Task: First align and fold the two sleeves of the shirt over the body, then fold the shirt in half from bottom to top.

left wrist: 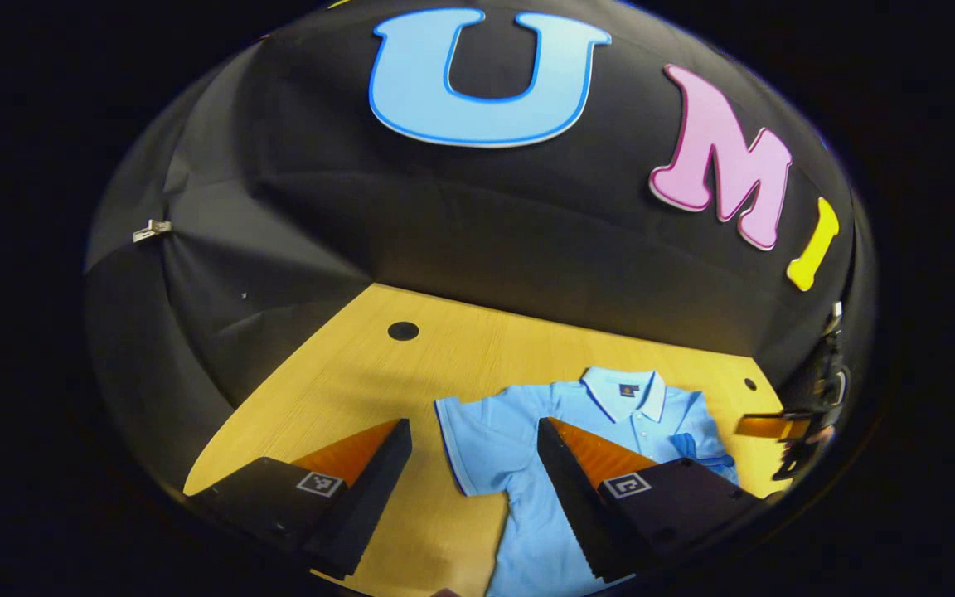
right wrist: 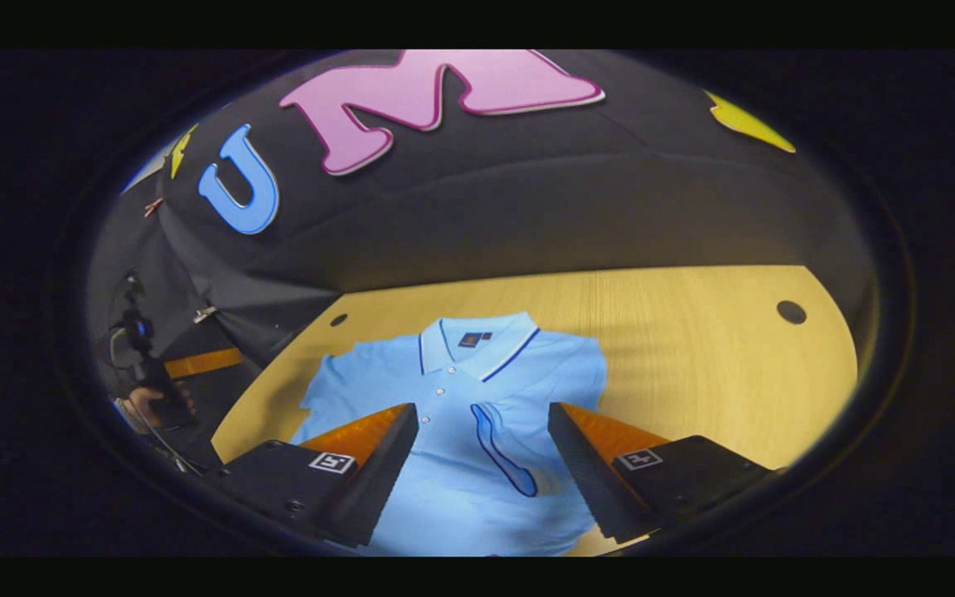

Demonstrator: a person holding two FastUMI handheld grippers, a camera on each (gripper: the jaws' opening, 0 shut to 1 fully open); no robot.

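Left hand-held gripper [left wrist: 474, 464]: fingers spread wide, nothing between them, hovering over the table [left wrist: 378, 365] just above the shirt's [left wrist: 519, 464] outstretched sleeve [left wrist: 465, 435] and the bare wood beside it.

Right hand-held gripper [right wrist: 482, 452]: fingers also spread, nothing pinched, hanging over the middle of the shirt [right wrist: 453, 390].

Shirt: light blue polo, lying flat, front up, on the yellow wooden table [right wrist: 693, 348], collar [right wrist: 477, 340] pointing toward the booth wall. In the right gripper view one sleeve [right wrist: 502, 452] is already folded in across the chest, its dark-trimmed cuff lying diagonal on the body between the fingers. The other sleeve [right wrist: 336, 381] is flat and out to the side. Hem runs below the frame, can't tell how it lies.

Farther off: in the left gripper view the other gripper sits at the far right edge past the shirt; its jaws look open, but it's small and warped there. In the right gripper view a hand [right wrist: 150, 402] holds the other gripper at the left edge.

Table has round holes [left wrist: 403, 331] near the back. Black cloth wall behind.
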